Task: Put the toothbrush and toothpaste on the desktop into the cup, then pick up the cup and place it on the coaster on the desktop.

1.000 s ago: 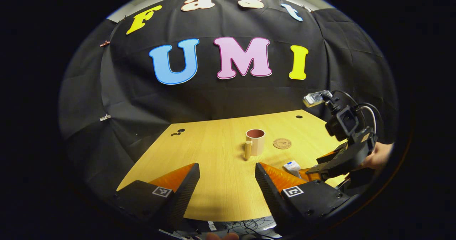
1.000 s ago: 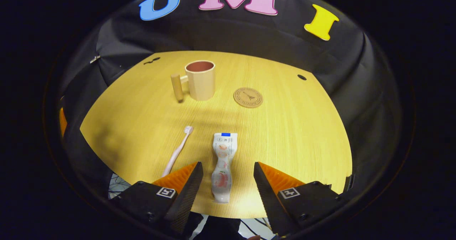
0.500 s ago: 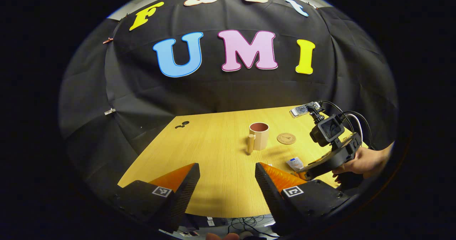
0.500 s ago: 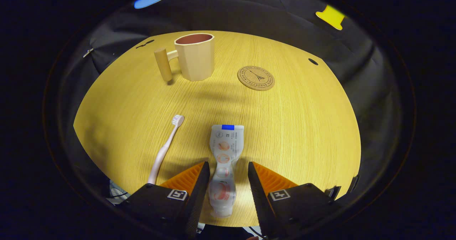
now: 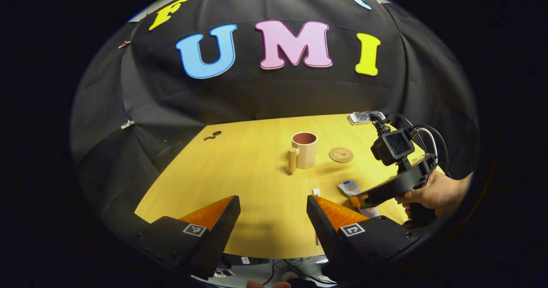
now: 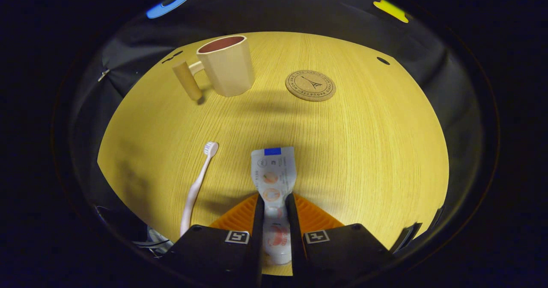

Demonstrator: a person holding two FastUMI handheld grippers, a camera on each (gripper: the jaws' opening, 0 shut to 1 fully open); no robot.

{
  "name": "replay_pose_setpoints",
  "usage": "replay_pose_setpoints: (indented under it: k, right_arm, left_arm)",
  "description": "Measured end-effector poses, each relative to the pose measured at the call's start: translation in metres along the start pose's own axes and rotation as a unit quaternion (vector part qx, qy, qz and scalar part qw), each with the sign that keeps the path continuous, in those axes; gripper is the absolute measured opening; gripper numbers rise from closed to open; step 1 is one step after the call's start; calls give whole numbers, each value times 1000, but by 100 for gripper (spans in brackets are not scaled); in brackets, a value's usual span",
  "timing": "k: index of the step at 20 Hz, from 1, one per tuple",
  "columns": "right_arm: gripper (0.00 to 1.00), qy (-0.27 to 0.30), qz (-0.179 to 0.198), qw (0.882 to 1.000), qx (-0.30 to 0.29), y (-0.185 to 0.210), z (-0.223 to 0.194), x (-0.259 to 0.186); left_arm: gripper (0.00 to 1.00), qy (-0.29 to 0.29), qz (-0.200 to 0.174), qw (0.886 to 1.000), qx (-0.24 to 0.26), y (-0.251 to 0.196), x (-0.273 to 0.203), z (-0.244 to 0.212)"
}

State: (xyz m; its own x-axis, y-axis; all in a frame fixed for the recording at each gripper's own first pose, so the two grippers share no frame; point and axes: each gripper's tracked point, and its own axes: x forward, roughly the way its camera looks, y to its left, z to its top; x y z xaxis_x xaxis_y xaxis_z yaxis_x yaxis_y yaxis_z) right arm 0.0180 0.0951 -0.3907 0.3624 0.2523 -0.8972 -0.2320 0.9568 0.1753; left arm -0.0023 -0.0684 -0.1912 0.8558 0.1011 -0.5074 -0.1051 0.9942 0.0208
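Toothpaste [image 6: 274, 181] clamped between both fingers of the right gripper [image 6: 272, 219], lying flat on the desktop [image 6: 364, 151].

Right gripper view: the tube lies lengthwise along the gripper's line, its flat crimped end pointing toward the cup [image 6: 226, 65], its cap end back between the closed-in fingers, which press on its sides. Toothbrush [image 6: 196, 185] lies just beside the tube on its left, bristle head toward the cup, apart from both fingers. Cup stands upright at the far side, handle to its left; the round coaster [image 6: 311, 85] lies near it on the right, bare. Left gripper view: the left gripper [image 5: 273, 213] hovers spread wide above the near desktop edge, grasping nothing; farther right, a hand [image 5: 432, 194] holds the right gripper low over the tube.
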Motion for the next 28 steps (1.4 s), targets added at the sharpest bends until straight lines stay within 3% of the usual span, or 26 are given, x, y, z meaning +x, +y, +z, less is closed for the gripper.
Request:
replay_pose_setpoints:
  k: [2,3,4,6,11,20,25,27,28]
  right_arm:
    - [29,-17,32,999,15,-2,2,-5]
    - [24,-29,49,998,22,-4,4,-10]
    - [29,-44,68,996,28,-7,9,-17]
    - [29,-72,100,992,34,-17,18,-34]
    - [28,-106,146,982,52,-50,37,-67]
    - [28,-144,140,977,63,-106,53,-98]
    - [28,-149,128,979,61,-126,53,-100]
    - [28,-153,124,977,76,-135,54,-101]
    - [28,-154,122,977,79,-139,55,-102]
  left_arm:
    - [96,23,-6,1000,0,-14,11,-11]
    - [96,37,-10,999,-3,-21,18,-18]
    - [96,50,-15,999,-8,-32,24,-24]
    - [95,69,-16,997,-12,-46,38,-31]
    - [90,112,-11,994,14,-72,76,-54]
    - [78,190,-14,981,22,-91,124,-99]
    - [75,200,-38,979,26,-92,135,-95]
    - [71,218,-50,975,4,-96,133,-99]
    - [60,222,-52,973,-13,-98,133,-99]
